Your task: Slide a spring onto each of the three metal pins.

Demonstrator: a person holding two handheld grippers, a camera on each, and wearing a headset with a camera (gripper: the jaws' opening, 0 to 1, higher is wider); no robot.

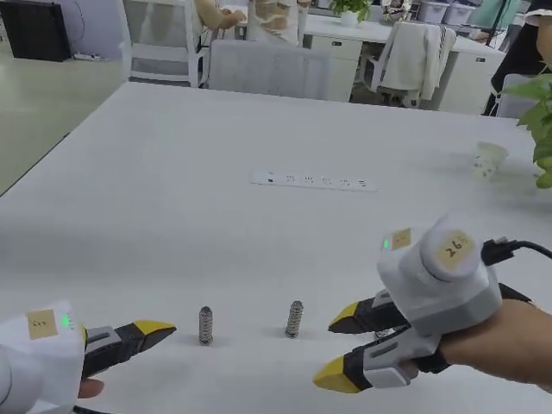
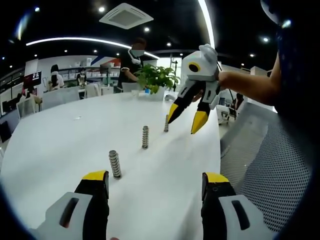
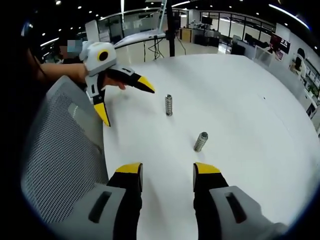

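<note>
Three short metal springs stand upright in a row on the white table [image 1: 172,216]. The near spring [image 2: 115,163], middle spring [image 2: 145,136] and far spring [image 2: 166,123] line up in the left gripper view. Two springs [image 1: 205,325] [image 1: 295,318] stand between the grippers in the head view. I cannot make out the pins inside them. My left gripper [image 2: 155,180] is open and empty, left of the row [image 1: 138,335]. My right gripper [image 1: 332,349] is open and empty, hovering right of the row [image 2: 192,112]. In the right gripper view a tilted spring [image 3: 201,141] stands just ahead of the jaws, another spring [image 3: 169,104] beyond it.
A white power strip [image 1: 315,180] lies mid-table. A paper cup [image 1: 489,159] and a green plant [image 1: 539,121] sit at the right edge. Chairs stand at the far side [image 1: 267,69]. A grey mesh chair [image 3: 65,150] is beside the near table edge.
</note>
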